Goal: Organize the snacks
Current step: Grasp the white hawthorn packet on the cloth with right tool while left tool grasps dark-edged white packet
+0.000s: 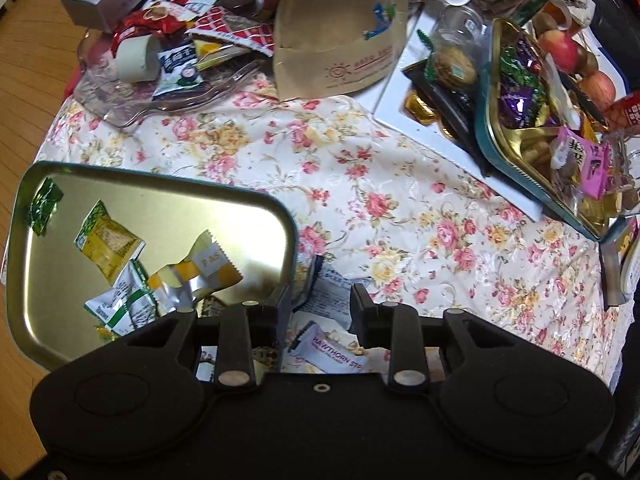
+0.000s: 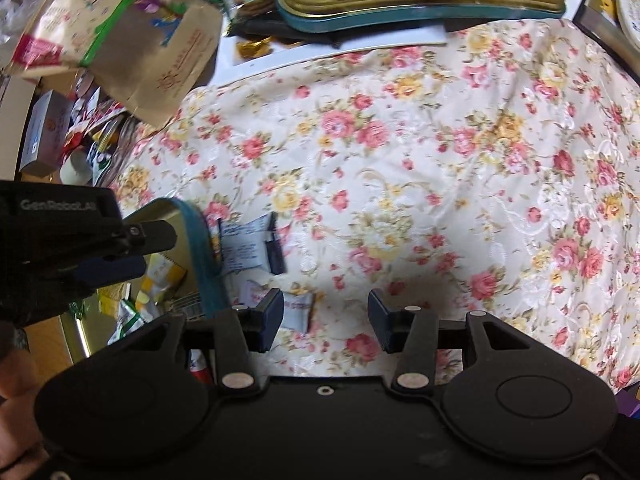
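Fingers of both the left gripper (image 1: 316, 304) and right gripper (image 2: 322, 316) stand apart and empty, a few snacks already in the tin (image 1: 168, 200) at lower left, two packets (image 1: 332, 350) still on the cloth (image 1: 400, 208) beside it.

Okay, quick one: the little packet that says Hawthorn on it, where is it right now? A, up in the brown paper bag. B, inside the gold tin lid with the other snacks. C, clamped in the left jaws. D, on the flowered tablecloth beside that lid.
D: the Hawthorn packet lies on the flowered tablecloth, just outside the rim of the gold tin lid, below the open left gripper.
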Available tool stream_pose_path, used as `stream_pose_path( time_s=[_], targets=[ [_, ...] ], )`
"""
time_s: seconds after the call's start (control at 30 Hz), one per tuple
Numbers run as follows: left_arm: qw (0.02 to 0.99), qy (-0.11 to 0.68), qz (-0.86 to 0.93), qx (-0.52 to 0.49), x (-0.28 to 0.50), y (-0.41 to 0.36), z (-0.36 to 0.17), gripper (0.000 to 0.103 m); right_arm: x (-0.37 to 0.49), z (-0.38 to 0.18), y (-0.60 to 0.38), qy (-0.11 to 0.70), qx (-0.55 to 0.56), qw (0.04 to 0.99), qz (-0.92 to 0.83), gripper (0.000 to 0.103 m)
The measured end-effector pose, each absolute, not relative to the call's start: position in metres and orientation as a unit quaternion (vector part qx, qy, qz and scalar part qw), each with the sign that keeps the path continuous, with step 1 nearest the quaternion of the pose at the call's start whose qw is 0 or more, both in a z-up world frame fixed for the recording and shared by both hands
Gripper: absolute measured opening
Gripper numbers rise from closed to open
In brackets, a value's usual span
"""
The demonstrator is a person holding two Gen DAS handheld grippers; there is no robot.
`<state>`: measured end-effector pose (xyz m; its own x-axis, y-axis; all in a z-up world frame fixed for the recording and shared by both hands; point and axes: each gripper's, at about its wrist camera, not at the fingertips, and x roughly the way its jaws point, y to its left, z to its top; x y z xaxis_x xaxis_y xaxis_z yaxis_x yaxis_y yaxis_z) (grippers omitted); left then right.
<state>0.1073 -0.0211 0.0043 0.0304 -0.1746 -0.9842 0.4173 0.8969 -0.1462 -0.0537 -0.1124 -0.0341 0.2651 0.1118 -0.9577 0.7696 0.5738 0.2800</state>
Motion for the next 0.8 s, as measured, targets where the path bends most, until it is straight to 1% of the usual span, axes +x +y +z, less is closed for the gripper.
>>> stream_pose_path(
  time_s=[0.2,0.33,0.5,0.63,0.8],
  targets=[
    [0.706,0.658,-0.237,0.114,0.101,-0.042,0.008,0.041,-0.067,-0.042,-0.13,0.55,0.426,0.675,-0.246,0.05],
    [0.714,0.638,-0.254,0.139,0.097,-0.052,0.011,0.041,-0.069,-0.044,-0.131,0.55,0.43,0.674,-0.242,0.05],
    [0.703,0.655,-0.251,0.121,0.107,-0.046,0.004,0.041,-0.062,-0.046,-0.119,0.556,0.41,0.691,-0.215,0.049],
    [0.714,0.656,-0.225,0.095,0.12,-0.031,0.007,0.041,-0.053,-0.045,-0.095,0.552,0.329,0.746,-0.172,0.049],
    [0.723,0.646,-0.228,0.09,0.124,-0.025,0.017,0.041,-0.048,-0.052,-0.064,0.553,0.219,0.798,-0.097,0.049]
  ],
)
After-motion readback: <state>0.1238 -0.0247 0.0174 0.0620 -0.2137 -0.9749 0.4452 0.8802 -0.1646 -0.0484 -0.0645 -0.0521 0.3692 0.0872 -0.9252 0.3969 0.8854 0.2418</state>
